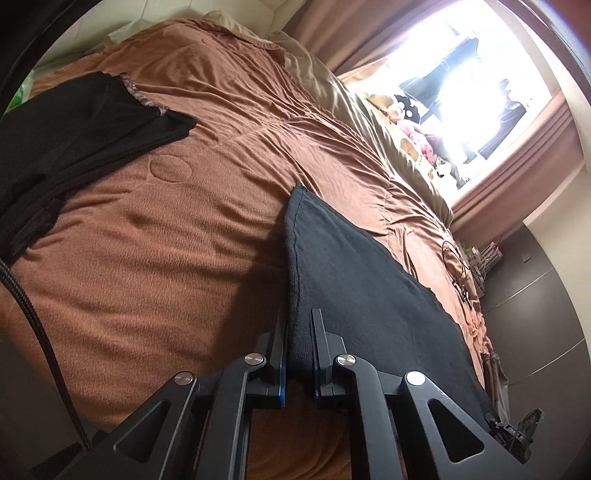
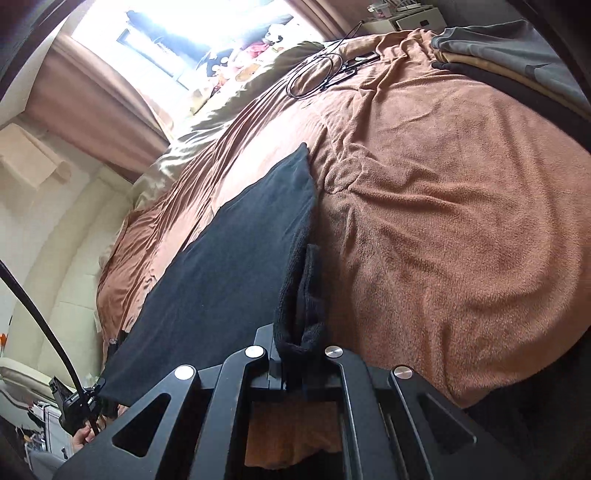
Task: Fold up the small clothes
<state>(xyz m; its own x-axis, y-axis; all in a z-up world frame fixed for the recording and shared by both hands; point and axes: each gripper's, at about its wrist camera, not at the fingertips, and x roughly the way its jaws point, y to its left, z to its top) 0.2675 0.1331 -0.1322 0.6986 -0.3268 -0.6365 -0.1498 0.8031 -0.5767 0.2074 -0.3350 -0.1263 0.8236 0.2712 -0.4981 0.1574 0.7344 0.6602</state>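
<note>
I see the dark blue-black knit cloth (image 1: 354, 280) stretched taut above the brown blanket-covered bed (image 1: 155, 229), one thick hemmed edge pinched at each end, its far corner (image 2: 301, 155) pointing toward the window and its flat panel sloping down between the two held edges.

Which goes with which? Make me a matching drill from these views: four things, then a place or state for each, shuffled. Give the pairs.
Things:
1. cloth
2. cable
3. blanket
4. curtain

Places or states:
A. coiled on the blanket
B. hanging beside the window
C. gripped by the left tool and the right tool
D. brown, spread out under everything else

Pairs: 1-C, 2-A, 3-D, 4-B
</note>
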